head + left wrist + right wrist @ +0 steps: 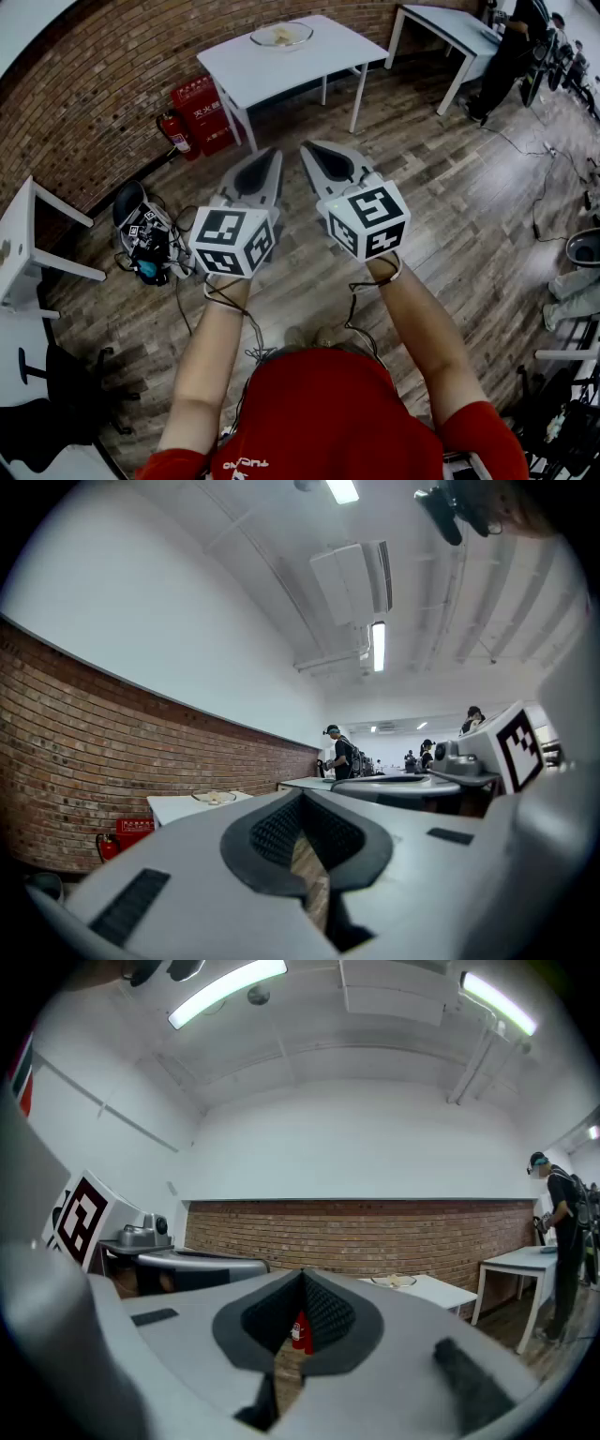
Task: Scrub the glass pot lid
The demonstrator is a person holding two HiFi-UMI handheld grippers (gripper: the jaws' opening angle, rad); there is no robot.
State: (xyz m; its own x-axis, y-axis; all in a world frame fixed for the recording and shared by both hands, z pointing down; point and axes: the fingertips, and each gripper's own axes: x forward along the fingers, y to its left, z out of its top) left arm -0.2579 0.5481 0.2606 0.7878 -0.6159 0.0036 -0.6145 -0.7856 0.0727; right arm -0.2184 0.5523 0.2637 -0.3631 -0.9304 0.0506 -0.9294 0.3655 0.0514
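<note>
A glass pot lid [281,36] lies on a white table [319,62] by the brick wall, far ahead of me. It shows small in the left gripper view as the lid [215,798] and in the right gripper view as the lid [393,1281]. My left gripper [274,154] and right gripper [307,147] are held side by side in the air over the wooden floor, well short of the table. Both are shut with nothing between their jaws.
Red fire extinguishers [176,131] and a red box [204,114] stand by the wall left of the table. A second white table [448,25] stands at the right, with a person [511,52] beside it. Cables and gear [142,239] lie on the floor at left.
</note>
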